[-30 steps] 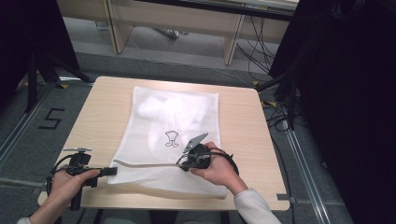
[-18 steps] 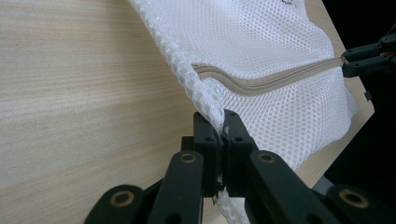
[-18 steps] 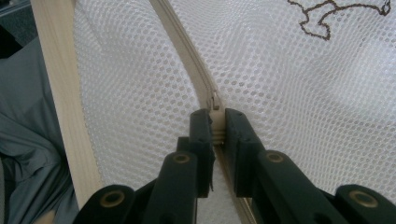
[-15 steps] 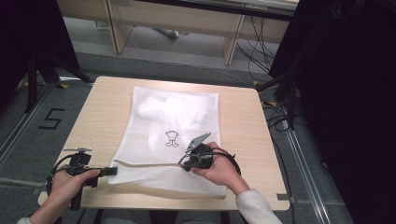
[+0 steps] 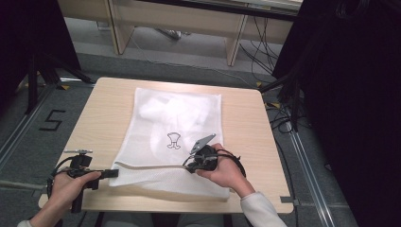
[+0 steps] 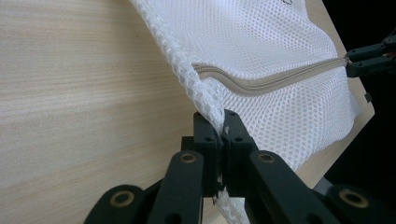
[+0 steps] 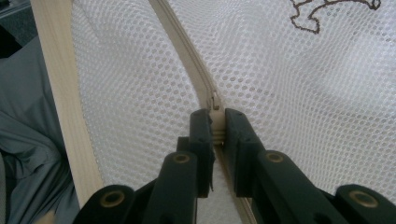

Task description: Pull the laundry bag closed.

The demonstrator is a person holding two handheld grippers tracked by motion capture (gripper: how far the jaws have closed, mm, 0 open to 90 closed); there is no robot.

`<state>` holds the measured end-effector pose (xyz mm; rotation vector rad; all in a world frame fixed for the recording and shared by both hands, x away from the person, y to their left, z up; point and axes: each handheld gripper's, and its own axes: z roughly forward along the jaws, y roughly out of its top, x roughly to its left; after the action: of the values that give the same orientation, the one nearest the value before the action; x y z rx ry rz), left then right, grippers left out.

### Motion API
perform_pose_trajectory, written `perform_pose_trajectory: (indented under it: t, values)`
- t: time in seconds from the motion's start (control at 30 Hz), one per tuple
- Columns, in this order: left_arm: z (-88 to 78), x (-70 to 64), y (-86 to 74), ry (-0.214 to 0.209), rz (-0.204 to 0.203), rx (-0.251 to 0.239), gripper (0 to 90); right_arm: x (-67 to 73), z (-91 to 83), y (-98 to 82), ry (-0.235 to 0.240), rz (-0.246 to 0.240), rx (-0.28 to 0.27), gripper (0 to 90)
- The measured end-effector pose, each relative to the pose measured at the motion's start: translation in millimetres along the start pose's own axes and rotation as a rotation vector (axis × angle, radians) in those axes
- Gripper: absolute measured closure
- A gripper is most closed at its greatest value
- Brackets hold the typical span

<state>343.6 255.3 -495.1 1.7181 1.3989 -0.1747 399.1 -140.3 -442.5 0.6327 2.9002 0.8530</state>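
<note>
A white mesh laundry bag (image 5: 179,118) with a small brown logo (image 5: 174,140) lies flat on the wooden table (image 5: 101,113). Its beige zipper (image 5: 146,166) runs across the bag near the front edge. My left gripper (image 5: 113,173) is shut on the bag's left edge, just below the zipper's end (image 6: 222,123). My right gripper (image 5: 187,165) is shut on the zipper pull (image 7: 215,103), about midway along the zipper (image 7: 184,51). In the left gripper view the right gripper (image 6: 362,59) shows at the far end of the zipper (image 6: 271,81).
The table's front edge (image 5: 156,205) runs just below the bag. Bare wood lies to the bag's left and right. Behind the table stand pale desk legs (image 5: 236,42) with cables (image 5: 279,90) on the floor. A taped "5" (image 5: 53,120) marks the floor at left.
</note>
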Motion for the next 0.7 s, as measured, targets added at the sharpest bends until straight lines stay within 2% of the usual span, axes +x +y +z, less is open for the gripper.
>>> perform_pose_trajectory:
  t: [0.1,0.2,0.23,0.27,0.4,0.7]
  values:
    - [-0.2,0.8,0.1,-0.005,0.000,0.003,85.9,-0.6,-0.6,-1.0,0.001,0.002,0.002,82.8]
    - [0.7,-0.9,-0.2,0.015,-0.003,-0.008,85.9,-0.7,-0.6,-2.3,0.005,0.003,0.002,82.8]
    - [0.5,-0.5,-0.3,0.015,-0.004,-0.009,85.9,-0.5,0.1,-2.7,-0.003,-0.001,0.000,82.8]
    - [-0.2,0.9,0.0,-0.005,-0.001,0.003,85.9,-0.9,-0.8,-2.9,-0.002,-0.001,0.007,82.8]
    - [0.7,-0.6,-0.3,0.018,-0.003,-0.006,85.9,-2.5,-3.2,-6.1,0.003,0.009,0.006,82.8]
    - [0.8,-0.2,-0.4,0.014,-0.004,-0.006,85.9,-4.0,-6.0,-11.7,-0.007,0.015,-0.001,82.9]
